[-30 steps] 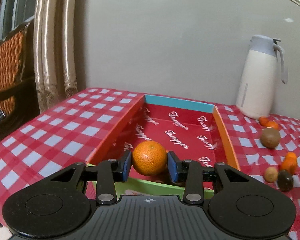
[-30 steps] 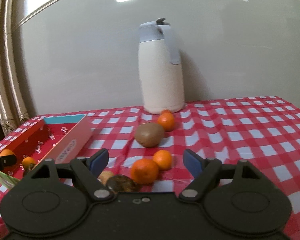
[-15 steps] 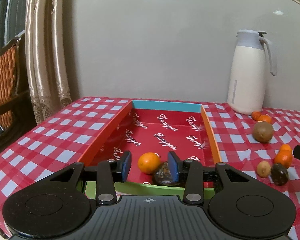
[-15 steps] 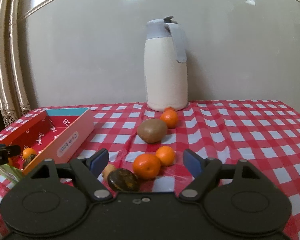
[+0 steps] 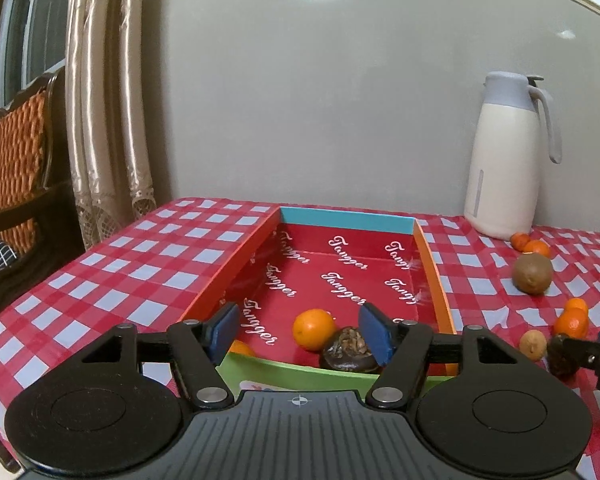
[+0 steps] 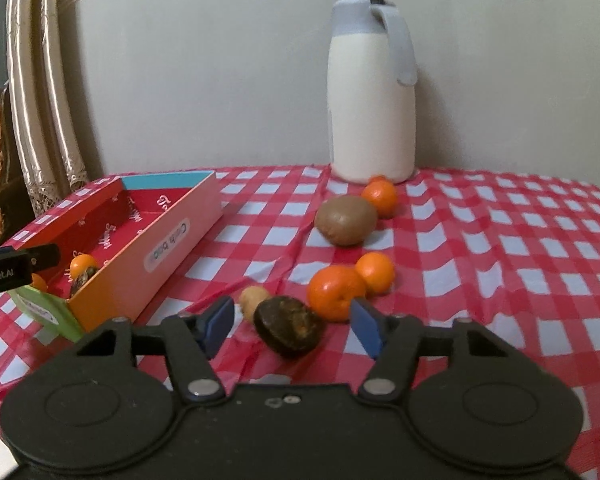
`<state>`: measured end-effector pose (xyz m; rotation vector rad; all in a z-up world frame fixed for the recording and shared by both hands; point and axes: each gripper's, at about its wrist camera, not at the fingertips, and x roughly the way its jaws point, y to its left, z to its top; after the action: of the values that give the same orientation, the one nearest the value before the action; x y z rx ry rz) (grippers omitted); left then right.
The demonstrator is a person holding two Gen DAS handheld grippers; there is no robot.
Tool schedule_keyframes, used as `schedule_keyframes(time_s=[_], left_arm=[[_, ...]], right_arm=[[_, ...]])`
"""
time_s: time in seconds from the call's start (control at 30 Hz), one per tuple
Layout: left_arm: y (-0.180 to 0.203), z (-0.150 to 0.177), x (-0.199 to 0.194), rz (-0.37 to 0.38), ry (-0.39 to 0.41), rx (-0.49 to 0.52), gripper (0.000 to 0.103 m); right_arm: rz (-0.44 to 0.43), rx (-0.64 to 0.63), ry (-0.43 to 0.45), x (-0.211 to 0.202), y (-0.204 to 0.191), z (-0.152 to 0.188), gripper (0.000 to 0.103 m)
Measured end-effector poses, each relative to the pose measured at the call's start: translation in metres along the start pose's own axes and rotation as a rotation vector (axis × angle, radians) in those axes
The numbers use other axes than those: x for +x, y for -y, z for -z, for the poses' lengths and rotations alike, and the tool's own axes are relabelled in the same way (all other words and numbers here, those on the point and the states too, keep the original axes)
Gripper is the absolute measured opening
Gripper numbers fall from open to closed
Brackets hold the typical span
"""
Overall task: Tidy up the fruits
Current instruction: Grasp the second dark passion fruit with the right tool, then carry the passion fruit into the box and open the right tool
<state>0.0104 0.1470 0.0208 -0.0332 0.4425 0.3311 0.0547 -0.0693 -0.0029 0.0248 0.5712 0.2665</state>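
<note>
My left gripper (image 5: 300,334) is open and empty above the near end of the red box (image 5: 342,280). In the box lie an orange (image 5: 314,329), a dark wrinkled fruit (image 5: 350,354) and part of another orange (image 5: 240,348). My right gripper (image 6: 292,326) is open, with a dark wrinkled fruit (image 6: 290,330) on the cloth between its fingers. Just beyond lie a large orange (image 6: 336,292), a small orange (image 6: 375,272), a small tan fruit (image 6: 254,300), a kiwi (image 6: 346,220) and another orange (image 6: 380,197).
A white thermos jug (image 6: 372,92) stands at the back by the wall. The box (image 6: 140,240) lies left of the loose fruit on the red checked tablecloth (image 6: 500,260). Curtains (image 5: 108,100) and a chair (image 5: 12,152) stand beyond the table's left edge.
My left gripper let go of the orange, which now lies in the box, then opened wider and drew back. My right gripper moved forward and down around the dark fruit.
</note>
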Motion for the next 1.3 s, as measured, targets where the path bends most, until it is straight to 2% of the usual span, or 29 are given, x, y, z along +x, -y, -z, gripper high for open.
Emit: schedule_keyframes(time_s=[0.17, 0.3, 0.5, 0.63, 0.97, 1.0, 1.03, 1.07, 1.3], left_arm=[[-0.006, 0.001, -0.003, 0.009, -0.009, -0.013, 0.066], [-0.009, 0.003, -0.005, 0.007, -0.012, -0.010, 0.066], [-0.015, 0.003, -0.007, 0.004, -0.008, -0.015, 0.066], [-0.018, 0.003, -0.007, 0.003, -0.008, -0.021, 0.066], [-0.032, 0.006, -0.013, -0.007, -0.003, -0.032, 0.066], [-0.034, 0.007, -0.014, -0.012, -0.003, -0.035, 0.066], [-0.038, 0.008, -0.015, -0.017, -0.003, -0.038, 0.066], [-0.043, 0.008, -0.016, -0.023, -0.003, -0.042, 0.066], [-0.076, 0.013, -0.020, -0.062, -0.007, -0.084, 0.066]], right_arm=[[0.006, 0.009, -0.018, 0.005, -0.001, 0.001, 0.054], [0.013, 0.007, -0.040, 0.011, -0.004, 0.001, 0.044], [0.028, -0.005, -0.056, 0.017, -0.007, 0.001, 0.037], [0.021, 0.006, -0.053, 0.016, -0.007, 0.001, 0.035], [-0.018, 0.013, 0.058, -0.005, -0.023, -0.013, 0.034], [-0.026, 0.012, 0.071, -0.006, -0.027, -0.016, 0.032], [-0.037, 0.012, 0.081, -0.007, -0.030, -0.017, 0.023], [-0.047, 0.012, 0.089, -0.008, -0.034, -0.019, 0.020], [-0.100, 0.007, 0.124, -0.004, -0.065, -0.028, 0.020]])
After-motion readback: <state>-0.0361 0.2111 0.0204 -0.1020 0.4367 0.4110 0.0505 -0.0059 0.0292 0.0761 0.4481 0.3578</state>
